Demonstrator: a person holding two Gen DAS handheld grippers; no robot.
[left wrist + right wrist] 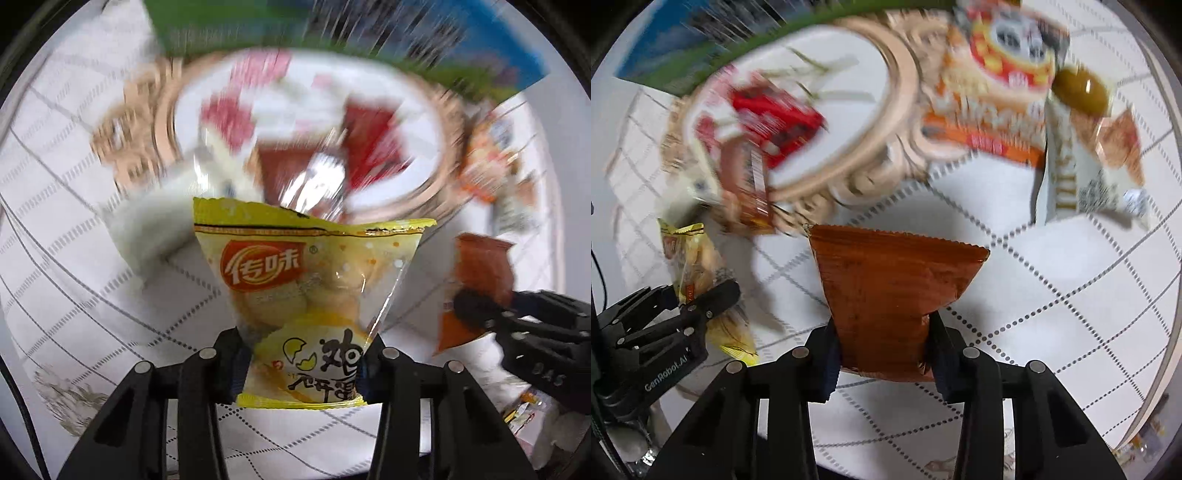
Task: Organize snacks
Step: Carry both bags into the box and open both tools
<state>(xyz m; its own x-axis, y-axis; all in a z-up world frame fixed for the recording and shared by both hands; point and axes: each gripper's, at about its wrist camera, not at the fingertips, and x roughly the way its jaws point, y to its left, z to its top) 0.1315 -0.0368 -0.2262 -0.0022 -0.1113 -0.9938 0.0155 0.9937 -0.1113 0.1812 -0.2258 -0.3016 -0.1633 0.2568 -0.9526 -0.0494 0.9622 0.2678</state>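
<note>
My left gripper (304,363) is shut on a yellow snack packet (306,280) printed with red and black lettering, held above the tablecloth. My right gripper (884,347) is shut on a reddish-brown snack packet (890,291). In the left wrist view the right gripper (480,314) shows at the right with its brown packet (480,273); in the right wrist view the left gripper (698,299) shows at the lower left with the yellow packet (698,258). Ahead of both lies a round tray with an ornate beige rim (166,122) (901,122), blurred, holding red packets (369,144) (775,118).
A white tablecloth with a grey dashed grid (1052,295) covers the round table. Beyond the tray stands a blue and green box (480,40) (683,48). To the tray's right lie an orange packet (993,92), a white packet (1082,177) and a small dark oval snack (1080,90).
</note>
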